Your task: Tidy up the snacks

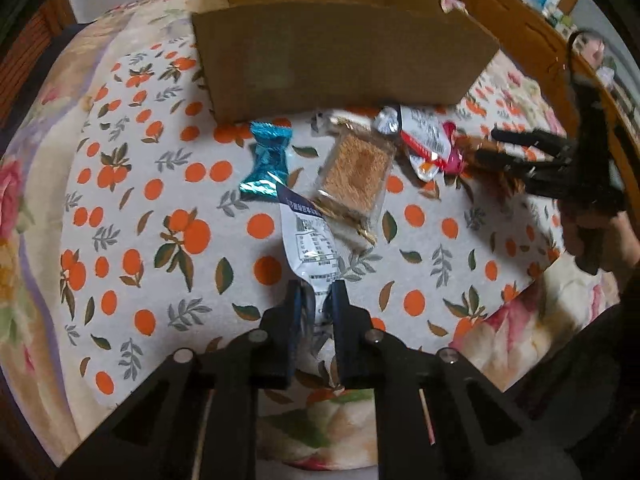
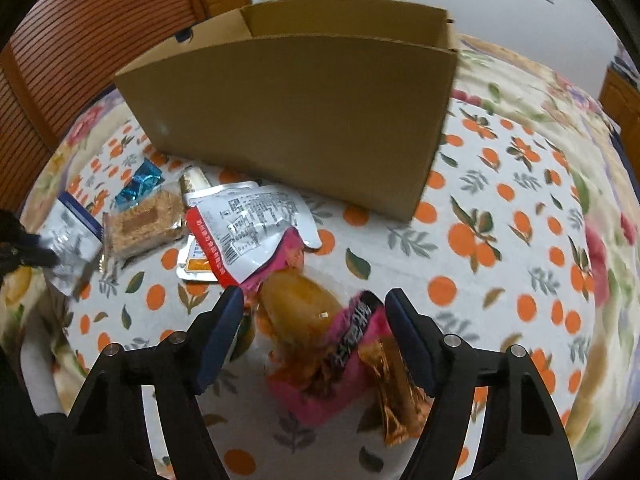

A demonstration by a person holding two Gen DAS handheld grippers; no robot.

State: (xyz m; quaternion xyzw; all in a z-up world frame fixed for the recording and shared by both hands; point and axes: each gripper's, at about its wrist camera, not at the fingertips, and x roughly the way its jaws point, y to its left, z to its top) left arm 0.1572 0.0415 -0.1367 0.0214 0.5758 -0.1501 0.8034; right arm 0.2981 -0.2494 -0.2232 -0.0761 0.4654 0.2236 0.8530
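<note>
My left gripper [image 1: 318, 292] is shut on the end of a silver snack packet [image 1: 308, 240] with a dark blue edge, also in the right wrist view [image 2: 72, 236]. Beyond it lie a blue foil candy [image 1: 268, 156], a clear-wrapped brown biscuit [image 1: 354, 172] and a white-and-red packet [image 1: 426, 138]. My right gripper [image 2: 314, 300] is open, its fingers on either side of a pink packet with an orange snack [image 2: 316, 320]; it shows at the right in the left wrist view [image 1: 500, 148]. An open cardboard box [image 1: 336, 60] stands behind the snacks.
The snacks lie on a cloth printed with oranges [image 1: 132, 216] over a flowered cover. A gold-brown wrapper [image 2: 396, 392] lies by my right finger. A small orange sachet [image 2: 196, 264] sits under the white-and-red packet [image 2: 248, 224]. Wooden furniture [image 1: 516, 28] stands at the back right.
</note>
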